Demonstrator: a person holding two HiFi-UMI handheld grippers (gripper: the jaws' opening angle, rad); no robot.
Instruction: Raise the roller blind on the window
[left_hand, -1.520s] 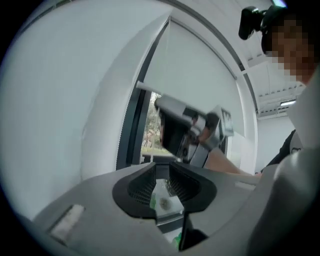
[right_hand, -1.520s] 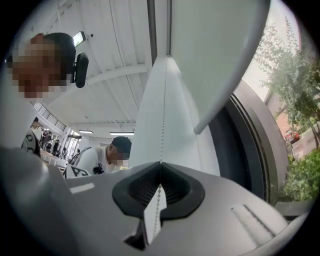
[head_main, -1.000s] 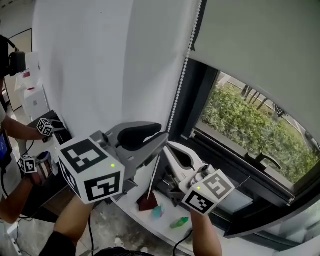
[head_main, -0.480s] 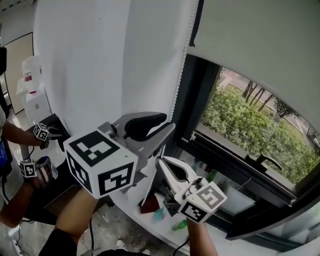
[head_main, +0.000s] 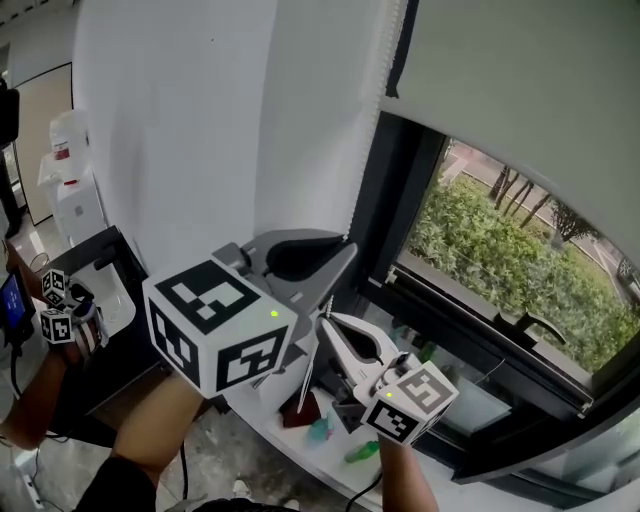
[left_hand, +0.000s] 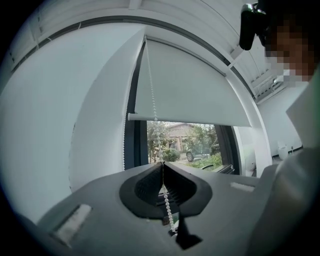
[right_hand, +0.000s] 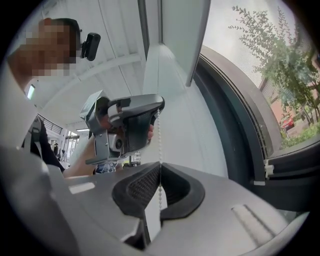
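Fingers (left_hand: 147, 184) of left gripper (left_hand: 161, 165) just closed on bead chain (left_hand: 153, 102)
Right gripper (right_hand: 160, 167), lower right, pinches the same chain; roller blind (left_hand: 190, 85) part raised over window (head_main: 500, 240)

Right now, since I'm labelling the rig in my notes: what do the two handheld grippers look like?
Both are grey plastic shells with black ribbed pads inside the jaws. The left gripper and the right gripper each carry a white cube with black square markers and a small green light. No sleeves show on the forearms.
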